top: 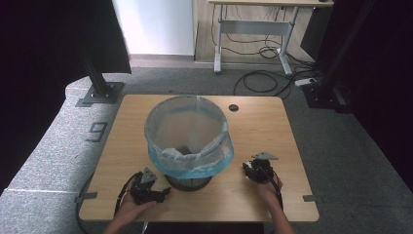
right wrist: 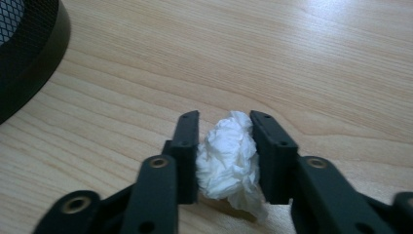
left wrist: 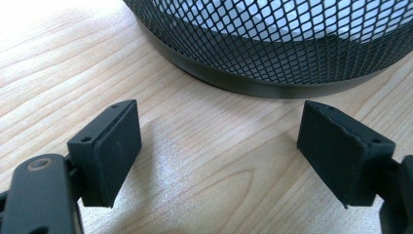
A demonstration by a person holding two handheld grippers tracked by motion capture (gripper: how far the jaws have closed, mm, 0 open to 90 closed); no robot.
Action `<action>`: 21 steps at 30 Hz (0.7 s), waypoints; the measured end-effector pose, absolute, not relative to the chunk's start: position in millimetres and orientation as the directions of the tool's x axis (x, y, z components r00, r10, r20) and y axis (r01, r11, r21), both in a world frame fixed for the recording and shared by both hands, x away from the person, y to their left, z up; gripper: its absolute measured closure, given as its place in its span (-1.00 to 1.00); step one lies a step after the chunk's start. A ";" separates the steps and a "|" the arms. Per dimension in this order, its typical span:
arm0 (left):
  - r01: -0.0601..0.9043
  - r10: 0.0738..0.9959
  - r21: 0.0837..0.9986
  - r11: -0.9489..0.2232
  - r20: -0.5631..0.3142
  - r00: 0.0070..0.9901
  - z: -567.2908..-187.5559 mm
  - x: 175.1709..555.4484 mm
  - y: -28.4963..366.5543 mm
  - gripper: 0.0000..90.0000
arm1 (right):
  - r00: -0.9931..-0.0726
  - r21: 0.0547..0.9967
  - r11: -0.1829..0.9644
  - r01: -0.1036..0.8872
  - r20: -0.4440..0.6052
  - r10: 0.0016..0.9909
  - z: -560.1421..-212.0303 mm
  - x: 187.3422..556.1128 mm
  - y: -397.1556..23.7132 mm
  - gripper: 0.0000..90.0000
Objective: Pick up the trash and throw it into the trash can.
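With the right tongs (right wrist: 224, 151) clamped on the crumpled tissue (right wrist: 228, 158) and the left tongs (left wrist: 219, 156) apart, the pick-up looks done; next, lift it over the bin's (top: 187, 141) rim.

Even, soft light throughout; glare whitens the table (left wrist: 29, 19) in the left gripper view; nearest jaws slightly blurred.

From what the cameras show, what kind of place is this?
Probably an office or lab set up for recording. A wooden table holds a mesh wastebasket with a plastic liner, a second desk stands behind with cables on grey carpet, and black frame posts flank the table.
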State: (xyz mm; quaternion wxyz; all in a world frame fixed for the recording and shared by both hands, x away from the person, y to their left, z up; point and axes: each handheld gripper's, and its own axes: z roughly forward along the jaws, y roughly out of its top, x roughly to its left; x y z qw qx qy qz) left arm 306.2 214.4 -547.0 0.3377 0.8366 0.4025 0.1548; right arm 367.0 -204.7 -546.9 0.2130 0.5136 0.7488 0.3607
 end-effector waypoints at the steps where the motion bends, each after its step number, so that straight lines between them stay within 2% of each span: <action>1: 0.569 0.778 0.690 -0.448 -0.013 0.628 -547.0 306.2 214.4 -0.64 | -0.382 0.759 0.212 0.616 0.052 0.923 -546.9 367.0 -204.7 0.54; 10: 0.569 0.776 0.689 -0.449 -0.014 0.630 -547.0 306.3 214.4 -0.64 | -0.411 0.816 0.144 0.559 0.123 0.903 -517.2 352.9 -215.6 0.59; 21: 0.569 0.776 0.689 -0.449 -0.014 0.630 -547.0 306.3 214.4 -0.64 | -0.457 0.850 0.137 0.509 0.132 0.879 -494.3 339.1 -219.5 0.60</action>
